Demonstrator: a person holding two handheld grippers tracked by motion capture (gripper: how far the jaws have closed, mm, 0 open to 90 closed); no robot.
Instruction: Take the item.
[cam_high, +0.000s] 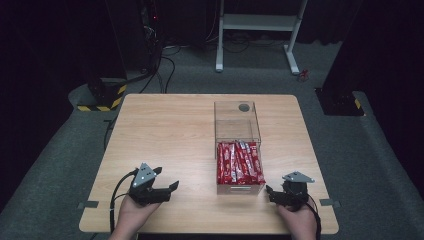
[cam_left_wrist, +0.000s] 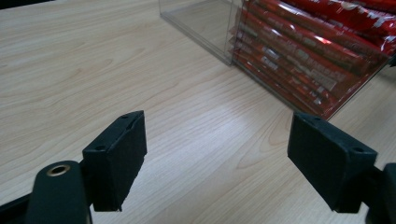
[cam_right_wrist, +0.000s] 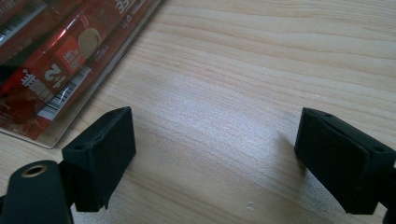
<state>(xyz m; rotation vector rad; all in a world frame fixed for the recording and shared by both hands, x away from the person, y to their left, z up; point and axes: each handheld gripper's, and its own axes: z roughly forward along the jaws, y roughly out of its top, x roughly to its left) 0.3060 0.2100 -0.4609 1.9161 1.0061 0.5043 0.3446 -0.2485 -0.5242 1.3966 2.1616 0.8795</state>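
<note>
Both the left gripper (cam_high: 172, 186) and right gripper (cam_high: 270, 190) are wide, empty, flanking the clear box (cam_high: 239, 187) of red packets (cam_high: 239, 162); a careless reach could shove the box.

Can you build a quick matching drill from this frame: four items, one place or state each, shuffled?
Items:
1. clear plastic box
2. red snack packets
3. left claw
4. right claw

Places or states:
A. open, left of the box, above bare wood
B. open, by the box's near right corner
C. middle of the light wooden table
D. stacked in the near half of the box

Pairs: 1-C, 2-D, 3-A, 4-B
</note>
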